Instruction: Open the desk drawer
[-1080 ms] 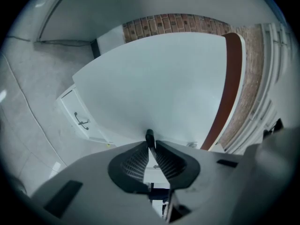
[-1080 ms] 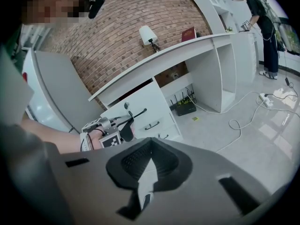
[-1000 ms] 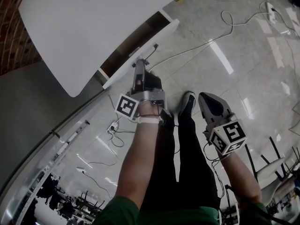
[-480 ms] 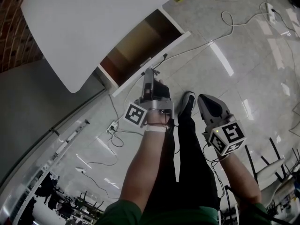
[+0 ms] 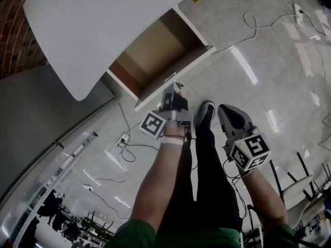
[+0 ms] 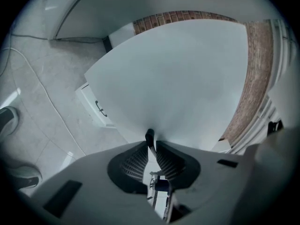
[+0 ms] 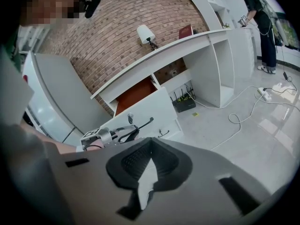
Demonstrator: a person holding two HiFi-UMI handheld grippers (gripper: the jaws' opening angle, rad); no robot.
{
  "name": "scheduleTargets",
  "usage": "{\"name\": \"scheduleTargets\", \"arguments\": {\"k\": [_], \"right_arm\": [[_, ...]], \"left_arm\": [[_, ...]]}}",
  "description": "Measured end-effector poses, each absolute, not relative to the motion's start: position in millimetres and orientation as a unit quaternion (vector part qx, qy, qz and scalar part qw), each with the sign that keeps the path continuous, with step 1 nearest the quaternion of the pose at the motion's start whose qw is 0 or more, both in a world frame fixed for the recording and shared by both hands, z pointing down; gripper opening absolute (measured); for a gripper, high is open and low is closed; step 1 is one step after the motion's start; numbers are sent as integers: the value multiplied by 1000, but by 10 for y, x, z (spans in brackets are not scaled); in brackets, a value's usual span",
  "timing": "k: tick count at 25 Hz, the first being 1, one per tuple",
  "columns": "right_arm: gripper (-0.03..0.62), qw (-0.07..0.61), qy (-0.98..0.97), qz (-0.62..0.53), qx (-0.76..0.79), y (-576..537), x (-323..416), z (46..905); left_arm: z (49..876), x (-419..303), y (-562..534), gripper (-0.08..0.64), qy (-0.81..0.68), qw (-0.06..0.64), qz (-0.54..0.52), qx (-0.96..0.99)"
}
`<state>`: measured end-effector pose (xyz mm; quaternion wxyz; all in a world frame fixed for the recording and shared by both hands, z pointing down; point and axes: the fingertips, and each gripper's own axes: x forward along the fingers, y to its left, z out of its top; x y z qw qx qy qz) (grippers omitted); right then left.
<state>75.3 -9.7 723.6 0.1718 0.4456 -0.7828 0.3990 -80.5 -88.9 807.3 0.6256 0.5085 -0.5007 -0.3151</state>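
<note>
The white desk (image 5: 93, 30) has its drawer (image 5: 178, 66) pulled out, and the brown inside (image 5: 155, 53) shows. My left gripper (image 5: 170, 90) reaches to the drawer's white front. In the left gripper view its jaws (image 6: 151, 142) stand narrow around the black drawer handle (image 6: 149, 136), which fills the gap at the tips; they have just been opening a little. My right gripper (image 5: 223, 108) hangs over the floor, apart from the desk. Its pads (image 7: 150, 144) meet at the tips with nothing between them. The right gripper view also shows the drawer (image 7: 140, 109).
White cables (image 5: 253, 25) and a power strip (image 5: 299, 9) lie on the tiled floor. My legs and a shoe (image 5: 207, 112) are below the drawer. A white pedestal with a handle (image 6: 96, 108) stands beside the desk. Another person (image 7: 260, 22) stands at the far shelves.
The drawer has slid further out of the desk, showing more of its brown inside. My left gripper has moved back toward me with the handle. The right gripper has kept still.
</note>
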Motion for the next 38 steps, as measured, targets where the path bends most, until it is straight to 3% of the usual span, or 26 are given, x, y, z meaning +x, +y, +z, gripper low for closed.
{"name": "scheduleTargets", "arguments": {"k": [22, 31, 38], "right_arm": [[0, 182, -780, 412, 435, -17, 776, 7452], [0, 178, -788, 396, 435, -131, 779, 7276], [0, 168, -799, 368, 446, -364, 780, 6830]], "left_arm": [[8531, -792, -731, 38, -526, 636, -303, 476], [8359, -593, -363, 75, -496, 665, -279, 483], [7816, -421, -5, 75, -448, 694, -200, 527]]}}
